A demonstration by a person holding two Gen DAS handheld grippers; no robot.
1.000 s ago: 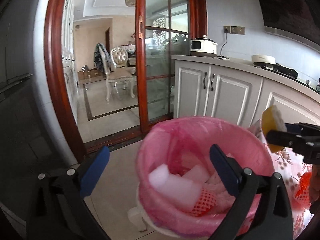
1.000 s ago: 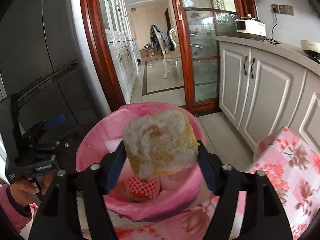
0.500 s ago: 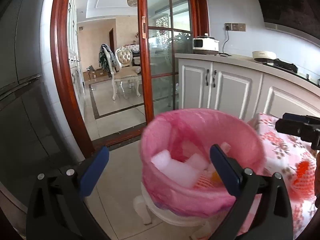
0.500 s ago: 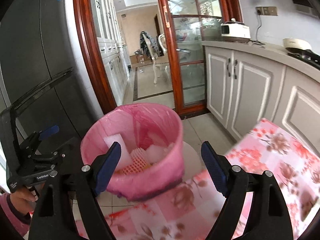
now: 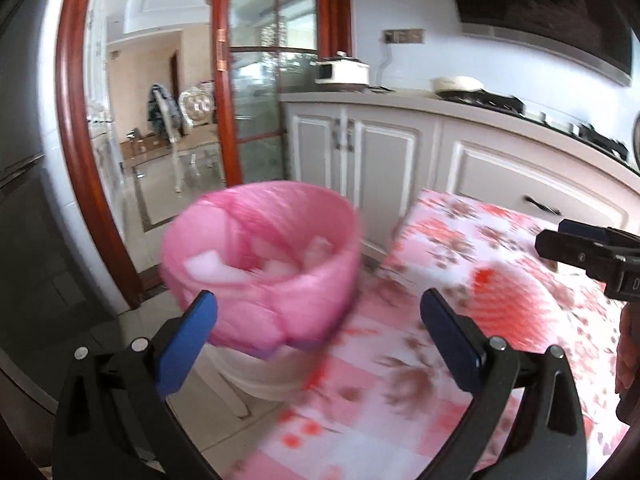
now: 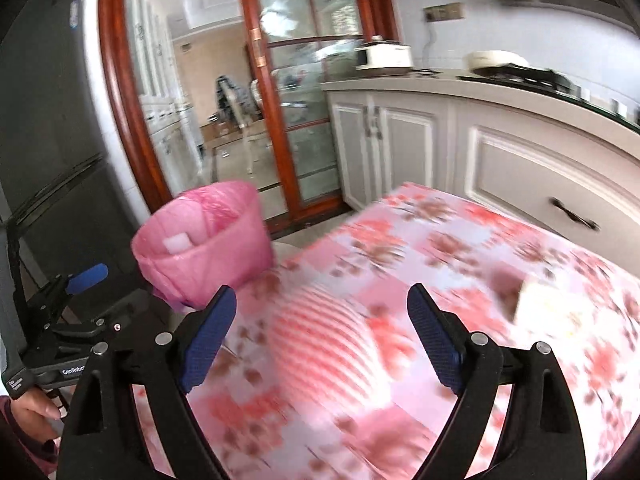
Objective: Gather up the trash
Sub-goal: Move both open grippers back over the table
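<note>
**Sponge dropped, both grippers off the bin and over the table**

Gone from the right gripper [image 6: 322, 334] is the sponge it held a second ago; its jaws are opening, with nothing between them. Both cameras have swung from the bin [image 5: 260, 268] toward the floral table [image 5: 460, 248].

Lined with a pink bag, the bin stands on the floor just beside the table's edge, with white foam pieces [image 5: 216, 266] inside. On the table lies a blurred red-and-white netted lump [image 6: 324, 344].

Only the right view shows a pale yellowish piece [image 6: 548, 304] further right on the cloth, too smeared to identify, and a hand [image 6: 34, 412] gripping the left tool. The left view looks deeper into the bin.

The left gripper [image 5: 318, 346] is wide apart and empty. White cabinets [image 5: 384, 152] and a wood-framed glass door [image 5: 256, 92] stand behind.
</note>
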